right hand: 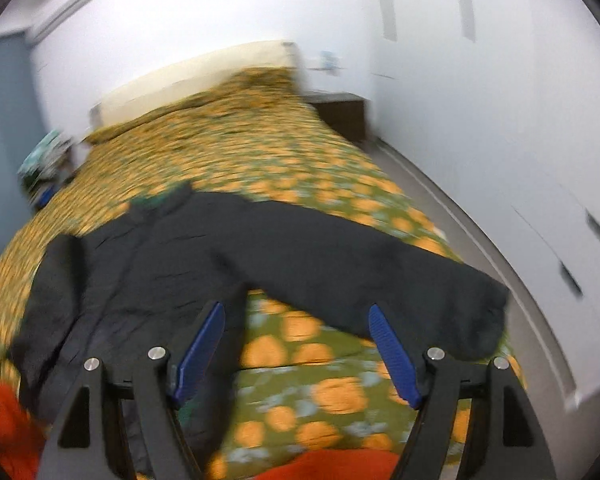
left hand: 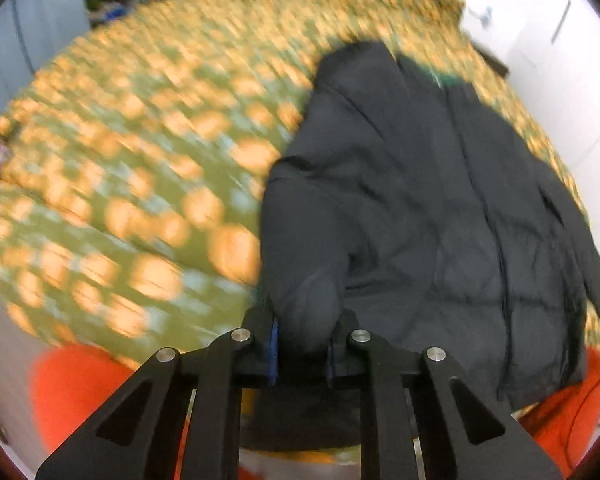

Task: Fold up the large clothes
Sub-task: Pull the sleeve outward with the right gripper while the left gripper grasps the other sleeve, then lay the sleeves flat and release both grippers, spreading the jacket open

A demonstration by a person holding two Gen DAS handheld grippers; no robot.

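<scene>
Left gripper: jaws clamped on jacket cuff. Right gripper: jaws wide, empty, above bed. Slick puffy fabric may slip out mid-fold.

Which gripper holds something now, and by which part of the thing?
The left gripper is shut on the black jacket, pinching the end of one sleeve. The right gripper is open and holds nothing.

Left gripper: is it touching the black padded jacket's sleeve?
Touching. The left wrist view shows the left gripper shut on the black padded jacket's sleeve end.
</scene>
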